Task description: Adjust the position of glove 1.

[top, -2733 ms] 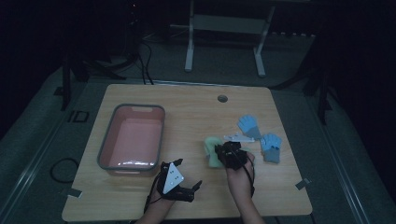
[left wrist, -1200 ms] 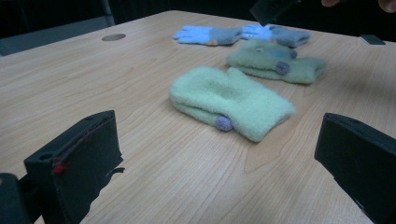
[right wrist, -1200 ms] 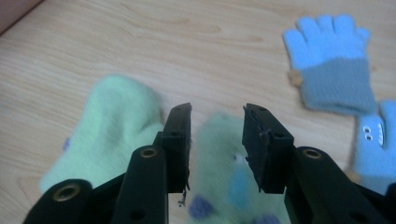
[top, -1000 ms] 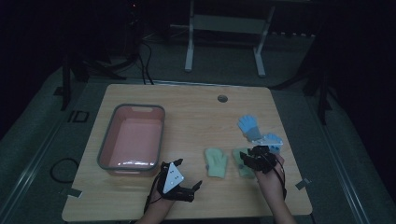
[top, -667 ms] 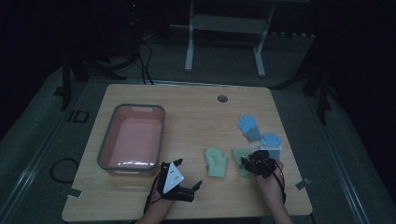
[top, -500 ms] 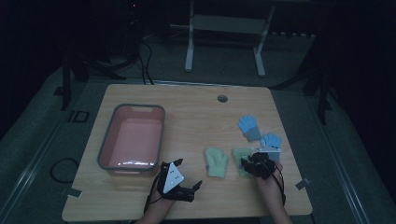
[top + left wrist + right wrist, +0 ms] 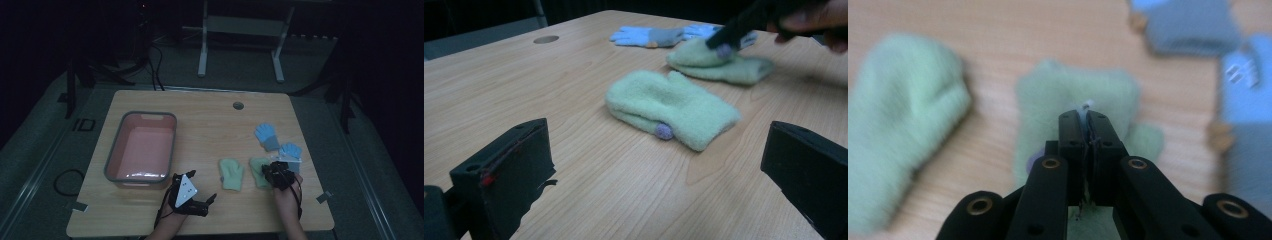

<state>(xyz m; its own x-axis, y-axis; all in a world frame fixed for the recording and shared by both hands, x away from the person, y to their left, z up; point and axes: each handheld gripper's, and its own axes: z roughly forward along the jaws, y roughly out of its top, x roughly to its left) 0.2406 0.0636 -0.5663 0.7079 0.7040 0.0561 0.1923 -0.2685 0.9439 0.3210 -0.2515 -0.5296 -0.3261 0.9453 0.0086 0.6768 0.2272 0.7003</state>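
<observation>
While parked low by the front edge of the tabletop [image 7: 210, 120], gapes wide around nothing: left tool [image 7: 207, 204]. Just beyond, toward the front right corner, pinches the right green mitten [image 7: 258, 170] with jaws just closed tight together: right tool [image 7: 274, 172]. Beside it, flat and untouched, left green mitten [image 7: 232, 174]. Farther back near the right edge, two blue gloves [image 7: 266, 136]. Along the left edge, pink tub [image 7: 112, 160].

The letters "ID" are showing in pale marking on the dark floor mat [image 7: 82, 124], lying beyond the left gripper [image 7: 192, 199] and off to its left, past the table edge. No other writing is reading clearly anywhere.
</observation>
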